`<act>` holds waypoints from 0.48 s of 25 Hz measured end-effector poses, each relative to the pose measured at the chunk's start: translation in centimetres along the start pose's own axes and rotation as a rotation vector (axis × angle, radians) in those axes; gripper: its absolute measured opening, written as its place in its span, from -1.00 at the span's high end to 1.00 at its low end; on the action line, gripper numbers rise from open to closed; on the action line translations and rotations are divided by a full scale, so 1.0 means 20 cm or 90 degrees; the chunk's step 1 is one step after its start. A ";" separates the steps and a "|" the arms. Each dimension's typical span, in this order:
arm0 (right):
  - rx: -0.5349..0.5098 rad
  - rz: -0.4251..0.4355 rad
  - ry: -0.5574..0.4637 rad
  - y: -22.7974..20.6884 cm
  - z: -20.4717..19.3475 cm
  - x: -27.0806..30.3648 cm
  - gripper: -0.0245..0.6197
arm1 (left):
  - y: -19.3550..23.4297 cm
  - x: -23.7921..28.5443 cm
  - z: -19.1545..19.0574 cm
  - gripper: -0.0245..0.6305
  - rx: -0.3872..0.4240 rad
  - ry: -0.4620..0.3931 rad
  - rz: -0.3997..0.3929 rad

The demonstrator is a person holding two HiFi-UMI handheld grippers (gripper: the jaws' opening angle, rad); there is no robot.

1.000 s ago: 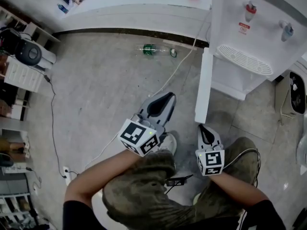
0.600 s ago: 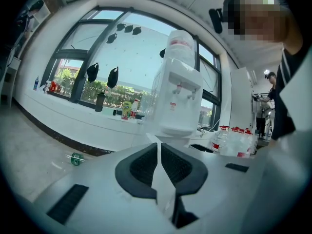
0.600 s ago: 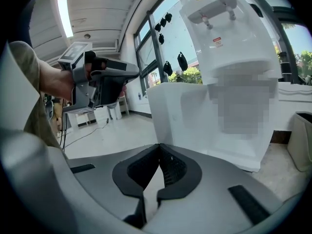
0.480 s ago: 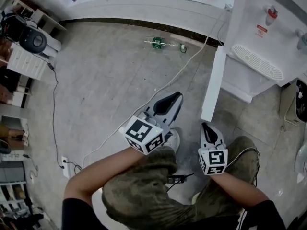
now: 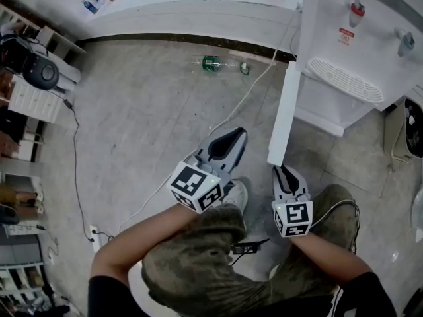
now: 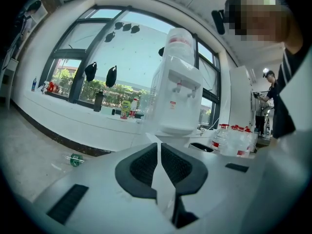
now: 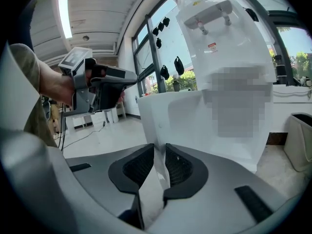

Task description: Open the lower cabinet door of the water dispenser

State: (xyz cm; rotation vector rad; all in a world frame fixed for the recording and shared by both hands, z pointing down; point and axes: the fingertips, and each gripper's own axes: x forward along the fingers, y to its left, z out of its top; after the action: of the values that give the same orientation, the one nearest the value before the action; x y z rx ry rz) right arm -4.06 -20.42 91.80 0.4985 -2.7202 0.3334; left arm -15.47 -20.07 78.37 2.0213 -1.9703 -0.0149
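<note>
The white water dispenser (image 5: 357, 38) stands at the upper right. Its lower cabinet door (image 5: 283, 114) is swung out towards me, seen edge-on. My right gripper (image 5: 283, 171) is at the door's free bottom corner. In the right gripper view the door's edge (image 7: 180, 121) runs in between the right gripper (image 7: 160, 147) pads with a slim gap; its jaws have just been opening and do not press on it. My left gripper (image 5: 236, 134) hangs shut over the floor left of the door, nothing between its pads (image 6: 146, 162).
A green-labelled bottle (image 5: 210, 63) lies on the floor by the wall ledge (image 5: 198, 15). A white cable (image 5: 246, 96) crosses the floor to a power strip (image 5: 94, 235). A white bin (image 5: 411, 127) stands right of the dispenser. My knees fill the bottom of the head view.
The head view swayed a little. Both grippers and the swung-out door stay where they were.
</note>
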 end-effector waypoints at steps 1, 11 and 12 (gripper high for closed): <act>-0.002 0.005 0.000 0.01 0.00 0.01 0.72 | 0.00 0.00 0.00 0.86 0.001 0.002 0.000; -0.015 0.035 0.001 0.13 0.02 0.14 0.73 | 0.09 -0.06 -0.03 0.86 -0.011 -0.005 0.030; -0.015 0.038 0.000 0.14 0.02 0.15 0.73 | 0.09 -0.06 -0.04 0.86 -0.012 -0.006 0.031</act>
State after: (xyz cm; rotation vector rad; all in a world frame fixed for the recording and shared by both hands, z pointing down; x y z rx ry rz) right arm -7.94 -18.94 92.07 0.4113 -2.7394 0.3157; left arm -17.21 -18.72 79.23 1.9644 -2.0167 -0.0318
